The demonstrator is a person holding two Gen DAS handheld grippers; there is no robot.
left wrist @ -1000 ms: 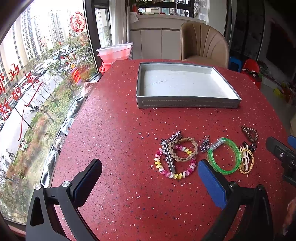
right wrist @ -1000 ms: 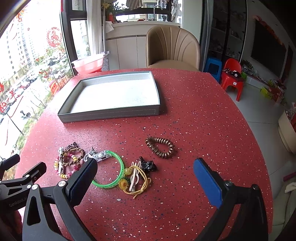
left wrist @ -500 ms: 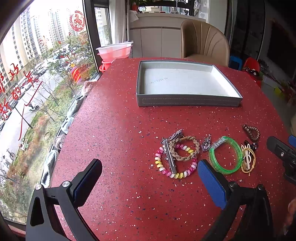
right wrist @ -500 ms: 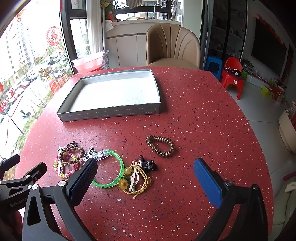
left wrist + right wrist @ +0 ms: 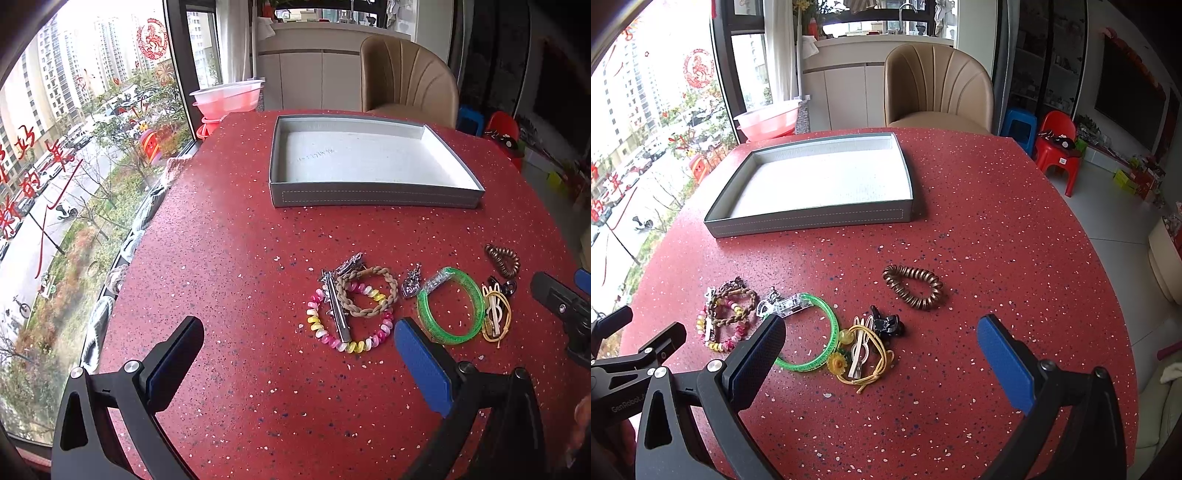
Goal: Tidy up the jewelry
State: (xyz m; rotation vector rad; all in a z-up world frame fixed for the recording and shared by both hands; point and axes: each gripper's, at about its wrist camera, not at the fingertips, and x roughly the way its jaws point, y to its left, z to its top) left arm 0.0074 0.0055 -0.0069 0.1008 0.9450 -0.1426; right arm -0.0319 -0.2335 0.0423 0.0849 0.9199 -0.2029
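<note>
A grey tray (image 5: 373, 197) (image 5: 812, 218) with a white lining stands empty at the far side of the red table. Nearer lie a pink-and-yellow coil bracelet (image 5: 349, 343) (image 5: 722, 341), a braided tan bracelet (image 5: 369, 291) (image 5: 735, 295), a silver hair clip (image 5: 338, 308), a small silver charm (image 5: 412, 284), a green bangle (image 5: 450, 306) (image 5: 812, 338), a yellow cord with a white clip (image 5: 496, 314) (image 5: 862, 354), a black claw clip (image 5: 886, 323) and a brown coil tie (image 5: 503, 258) (image 5: 912, 286). My left gripper (image 5: 295, 354) and right gripper (image 5: 879, 354) hover open, holding nothing.
A tan chair (image 5: 938, 92) stands behind the table. A pink basin (image 5: 227, 98) sits by the window at the left. Red and blue stools (image 5: 1056, 144) are on the floor to the right. The table's rounded edge drops off on both sides.
Both views have shifted only slightly; the jewelry sits a little lower in the left wrist view. Nothing was picked up or let go.
</note>
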